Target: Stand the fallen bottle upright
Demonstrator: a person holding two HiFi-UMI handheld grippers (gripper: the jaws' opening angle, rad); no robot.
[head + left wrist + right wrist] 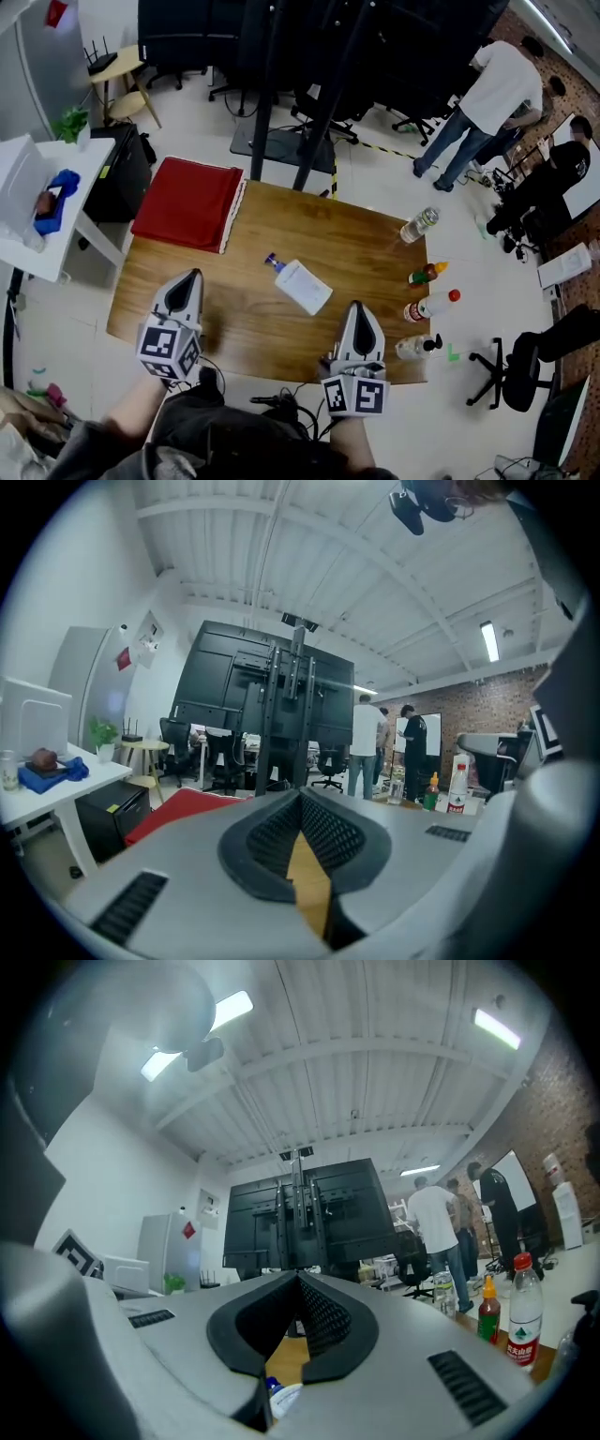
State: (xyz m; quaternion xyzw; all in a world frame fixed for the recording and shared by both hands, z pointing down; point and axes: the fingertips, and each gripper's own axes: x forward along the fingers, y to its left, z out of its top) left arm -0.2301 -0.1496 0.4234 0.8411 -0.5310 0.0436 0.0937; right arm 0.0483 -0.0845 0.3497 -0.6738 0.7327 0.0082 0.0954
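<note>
My left gripper [193, 276] has its jaws shut tight, with nothing in them. The fallen bottle [302, 284] lies flat on the table [375, 246], out in front of my two tips and between them. My right gripper [357, 307] is shut and empty too.

Wooden table [234, 319], red cloth [187, 202] on far-left corner, white bottle [300, 284] lying mid-table, four bottles [431, 306] along right edge

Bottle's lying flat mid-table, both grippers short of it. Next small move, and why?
Probably open the right gripper: its jaws are together, and the fallen bottle lies untouched just ahead of it, farther from the left gripper.
</note>
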